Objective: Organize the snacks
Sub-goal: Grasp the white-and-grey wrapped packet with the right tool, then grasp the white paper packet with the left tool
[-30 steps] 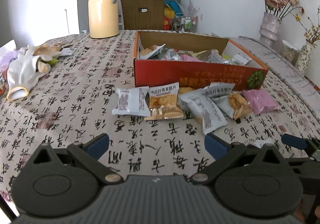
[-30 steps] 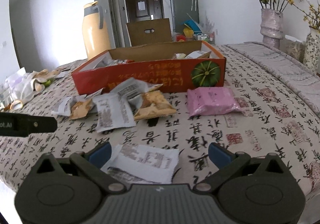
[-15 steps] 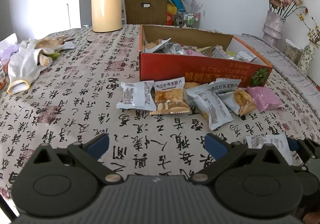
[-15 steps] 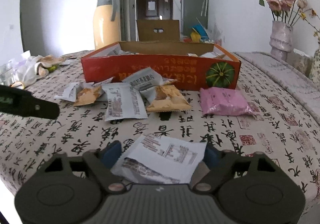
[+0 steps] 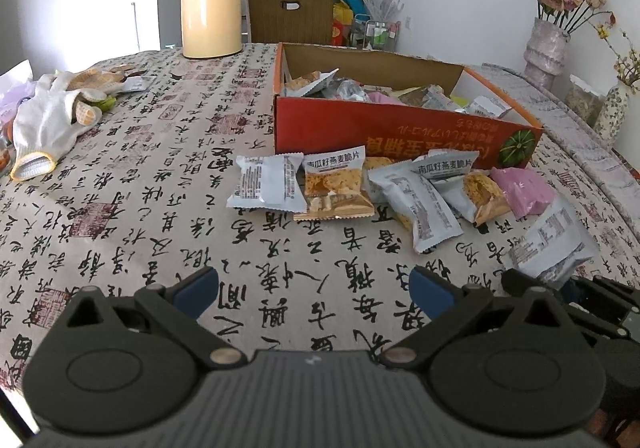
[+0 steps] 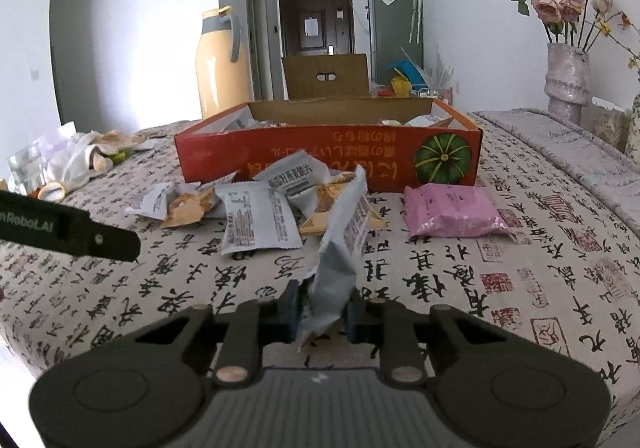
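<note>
My right gripper (image 6: 322, 313) has just closed its jaws on a crinkled grey-white foil snack packet (image 6: 344, 244), which stands on edge above the calligraphy-print tablecloth (image 6: 460, 288), in front of the red cardboard box (image 6: 280, 152) (other packets lie between). My left gripper (image 5: 314, 290) hovers spread, holding nothing.

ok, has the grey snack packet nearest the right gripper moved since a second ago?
Yes. The grey foil snack packet lay flat on the tablecloth; now it stands upright, reaching up toward the red cardboard box, pinched by the right gripper, whose fingers just closed.
</note>
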### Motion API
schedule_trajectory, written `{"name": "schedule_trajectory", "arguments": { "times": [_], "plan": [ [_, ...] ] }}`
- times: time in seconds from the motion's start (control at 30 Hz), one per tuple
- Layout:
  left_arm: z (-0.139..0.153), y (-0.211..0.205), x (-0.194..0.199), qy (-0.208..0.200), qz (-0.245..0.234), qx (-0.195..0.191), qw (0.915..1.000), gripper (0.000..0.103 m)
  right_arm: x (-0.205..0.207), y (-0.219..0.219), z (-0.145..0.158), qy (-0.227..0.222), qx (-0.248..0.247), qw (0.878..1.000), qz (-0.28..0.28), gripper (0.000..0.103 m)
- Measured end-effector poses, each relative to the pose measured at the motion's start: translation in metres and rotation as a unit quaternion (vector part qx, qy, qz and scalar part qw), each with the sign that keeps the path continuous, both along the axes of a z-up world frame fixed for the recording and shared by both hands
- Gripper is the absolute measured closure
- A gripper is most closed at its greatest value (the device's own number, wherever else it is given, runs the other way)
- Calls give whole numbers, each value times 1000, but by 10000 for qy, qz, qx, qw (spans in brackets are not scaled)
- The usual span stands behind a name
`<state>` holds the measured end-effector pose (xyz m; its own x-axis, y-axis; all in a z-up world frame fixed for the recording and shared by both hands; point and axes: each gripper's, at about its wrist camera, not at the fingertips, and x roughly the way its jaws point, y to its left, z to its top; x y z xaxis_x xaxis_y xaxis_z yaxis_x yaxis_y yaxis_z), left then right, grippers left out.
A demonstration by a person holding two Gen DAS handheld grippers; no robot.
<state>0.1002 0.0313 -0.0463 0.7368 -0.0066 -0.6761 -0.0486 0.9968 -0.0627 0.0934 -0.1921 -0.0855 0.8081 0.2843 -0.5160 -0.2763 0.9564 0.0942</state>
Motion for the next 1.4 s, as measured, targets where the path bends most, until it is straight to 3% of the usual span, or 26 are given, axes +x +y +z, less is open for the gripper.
{"name": "schedule_trajectory", "arguments": {
  "times": [0.33, 0.9, 1.07, 1.23, 1.4],
  "plan": [
    [4, 7, 7, -11, 146, 2, 9999, 0, -4, -10, 9, -260, 169, 9995, -45, 86],
    [9, 30, 65, 62, 659, 80, 9978, 1, 20, -29, 6, -335, 259, 9984, -367, 86],
    [7, 29, 83, 88, 703, 137, 9974, 7, 29, -36, 4, -319, 287, 9981, -440, 86],
    [-1, 30, 100, 307, 731, 59, 9968, 30, 36, -41, 2, -301, 357, 9978, -462, 86],
    [-7, 31, 107, 390, 747, 17, 9964, 38, 40, -42, 2, -292, 394, 9978, -446, 86]
  ]
}}
